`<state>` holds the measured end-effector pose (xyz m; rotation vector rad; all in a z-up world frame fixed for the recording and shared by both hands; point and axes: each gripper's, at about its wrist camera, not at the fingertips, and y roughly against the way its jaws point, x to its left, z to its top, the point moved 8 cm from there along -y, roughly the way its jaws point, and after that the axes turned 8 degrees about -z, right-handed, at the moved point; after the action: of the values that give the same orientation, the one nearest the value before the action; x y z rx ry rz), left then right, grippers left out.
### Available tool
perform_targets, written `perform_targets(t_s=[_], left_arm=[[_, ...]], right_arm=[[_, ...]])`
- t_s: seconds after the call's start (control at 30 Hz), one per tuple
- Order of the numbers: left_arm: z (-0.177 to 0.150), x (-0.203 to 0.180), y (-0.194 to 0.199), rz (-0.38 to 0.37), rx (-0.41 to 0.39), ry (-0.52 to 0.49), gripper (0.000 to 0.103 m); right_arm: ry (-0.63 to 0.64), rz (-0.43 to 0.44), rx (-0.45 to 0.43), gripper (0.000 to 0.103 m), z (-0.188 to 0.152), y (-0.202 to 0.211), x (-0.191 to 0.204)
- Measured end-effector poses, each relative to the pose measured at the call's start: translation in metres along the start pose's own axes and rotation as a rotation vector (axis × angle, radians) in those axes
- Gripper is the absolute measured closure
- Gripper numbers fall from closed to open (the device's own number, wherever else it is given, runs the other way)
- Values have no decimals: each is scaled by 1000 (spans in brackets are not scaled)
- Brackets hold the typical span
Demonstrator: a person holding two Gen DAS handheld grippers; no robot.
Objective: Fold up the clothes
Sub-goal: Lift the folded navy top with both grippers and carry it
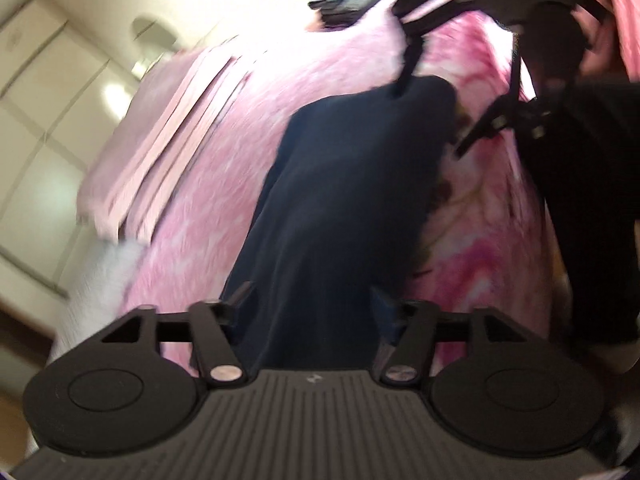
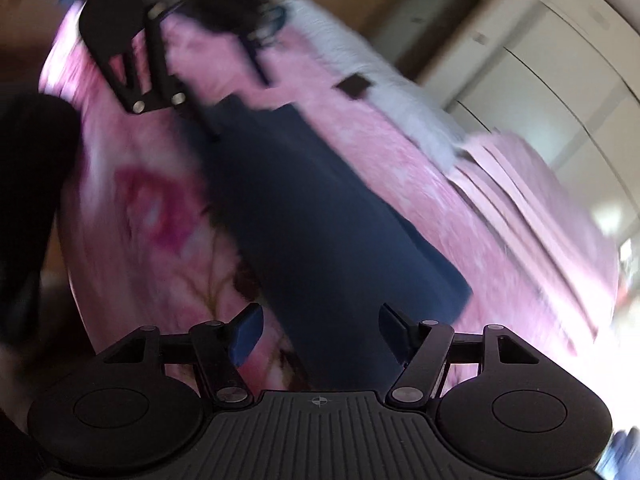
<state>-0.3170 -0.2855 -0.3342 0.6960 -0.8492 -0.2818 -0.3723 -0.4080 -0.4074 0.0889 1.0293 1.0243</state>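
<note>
A dark navy garment [image 1: 340, 200] lies stretched in a long strip on a pink bedspread [image 1: 224, 184]. In the left wrist view my left gripper [image 1: 310, 300] is open, its fingers either side of the near end of the strip. My right gripper [image 1: 436, 116] shows at the far end, over the cloth's edge. In the right wrist view the same navy garment [image 2: 312, 216] runs away from my open right gripper [image 2: 322, 330], and my left gripper [image 2: 200, 120] sits over the far end. Both views are motion-blurred.
A folded pink blanket [image 1: 160, 152] lies on the bed beside the garment, also seen in the right wrist view [image 2: 532, 200]. A white fluffy cover [image 2: 384, 80] lies near the bed's edge. White cupboard doors [image 1: 36, 120] stand beyond. A person's dark clothing [image 1: 592, 200] is close by.
</note>
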Motion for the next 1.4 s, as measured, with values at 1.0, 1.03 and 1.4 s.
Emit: perform_targets(t_s=[1.0,1.03,1.4], left_arm=[[-25,-8,-67,91,149,-205,59],[-25,-8,-69,90,158,-206,61],[-12,14,-43,105,159,-185,83]], right_arm=[[296,-198,15,46,-19,-74,5],[287,-195,19,46,-19,-76,3],[235,-200,10,72,8,-56,-18]])
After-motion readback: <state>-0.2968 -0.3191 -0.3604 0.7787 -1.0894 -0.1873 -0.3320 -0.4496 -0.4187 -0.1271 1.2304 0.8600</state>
